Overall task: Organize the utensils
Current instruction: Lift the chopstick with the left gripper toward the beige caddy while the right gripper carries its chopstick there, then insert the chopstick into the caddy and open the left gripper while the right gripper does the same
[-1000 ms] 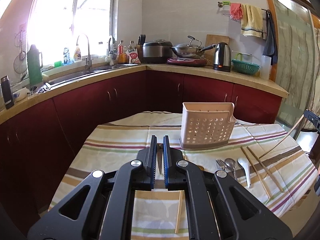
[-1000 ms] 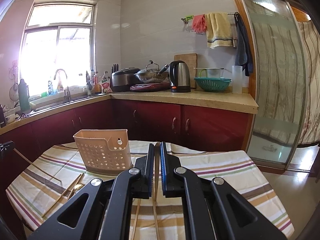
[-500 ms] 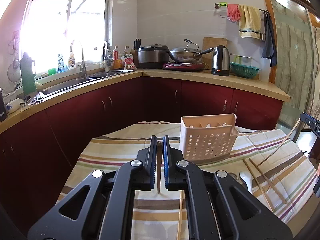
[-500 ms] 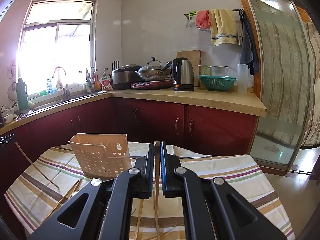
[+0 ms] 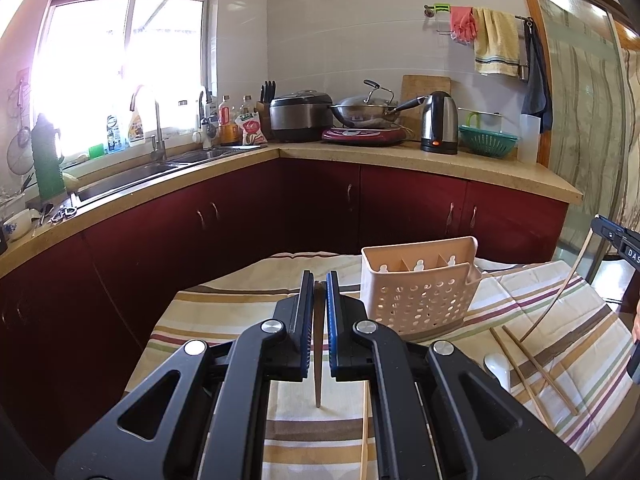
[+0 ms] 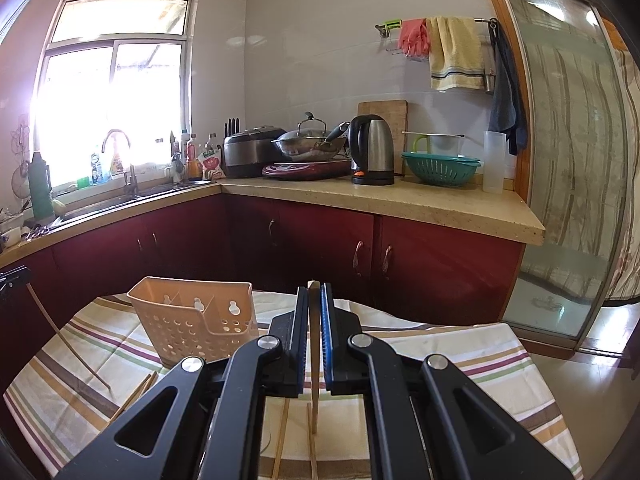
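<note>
A beige perforated utensil holder (image 5: 418, 284) with three compartments stands on the striped tablecloth (image 5: 224, 312); it also shows in the right wrist view (image 6: 196, 324). My left gripper (image 5: 319, 280) is shut on a wooden chopstick (image 5: 318, 360) that hangs down above the cloth, left of the holder. My right gripper (image 6: 315, 292) is shut on another chopstick (image 6: 315, 392), right of the holder. Loose chopsticks (image 5: 536, 364) and a white spoon (image 5: 498, 364) lie on the cloth.
More chopsticks (image 6: 280, 436) lie under my right gripper. Behind the table run red cabinets (image 5: 304, 204) and a counter with a kettle (image 5: 439, 124), a wok (image 5: 364, 112), a rice cooker (image 5: 300, 114) and a sink (image 5: 132, 176).
Both grippers have risen above the table, each lifting its chopstick. The holder now looks lower and its open top shows in both views.
</note>
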Demonstrator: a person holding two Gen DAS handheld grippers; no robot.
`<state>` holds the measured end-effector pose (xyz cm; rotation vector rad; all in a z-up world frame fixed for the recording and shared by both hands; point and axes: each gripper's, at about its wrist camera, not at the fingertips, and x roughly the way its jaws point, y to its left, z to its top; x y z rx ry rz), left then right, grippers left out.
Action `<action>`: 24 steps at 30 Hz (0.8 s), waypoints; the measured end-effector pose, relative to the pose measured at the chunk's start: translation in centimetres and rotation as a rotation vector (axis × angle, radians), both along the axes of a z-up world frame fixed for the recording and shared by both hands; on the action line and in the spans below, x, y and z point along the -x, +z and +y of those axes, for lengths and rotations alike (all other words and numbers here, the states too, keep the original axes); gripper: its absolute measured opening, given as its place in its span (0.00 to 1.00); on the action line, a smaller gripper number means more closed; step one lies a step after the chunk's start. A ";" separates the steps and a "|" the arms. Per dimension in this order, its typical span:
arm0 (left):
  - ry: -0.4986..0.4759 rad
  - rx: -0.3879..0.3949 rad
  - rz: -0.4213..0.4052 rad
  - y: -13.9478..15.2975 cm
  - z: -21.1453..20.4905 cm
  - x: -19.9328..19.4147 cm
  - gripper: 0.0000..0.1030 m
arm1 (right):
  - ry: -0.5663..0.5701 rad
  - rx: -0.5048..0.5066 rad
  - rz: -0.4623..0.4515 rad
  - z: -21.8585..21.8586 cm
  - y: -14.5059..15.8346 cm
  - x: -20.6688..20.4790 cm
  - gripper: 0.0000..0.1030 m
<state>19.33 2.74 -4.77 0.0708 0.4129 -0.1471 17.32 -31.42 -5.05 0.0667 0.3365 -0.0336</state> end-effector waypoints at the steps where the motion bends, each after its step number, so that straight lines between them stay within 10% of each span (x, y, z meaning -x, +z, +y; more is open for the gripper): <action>1: 0.000 0.001 0.001 0.1 0.0 -0.2 0.07 | -0.001 0.001 0.000 0.0 0.0 -0.2 0.07; 24: -0.055 0.054 -0.022 2.8 -0.3 0.6 0.06 | 0.062 -0.016 -0.061 1.0 3.6 0.9 0.07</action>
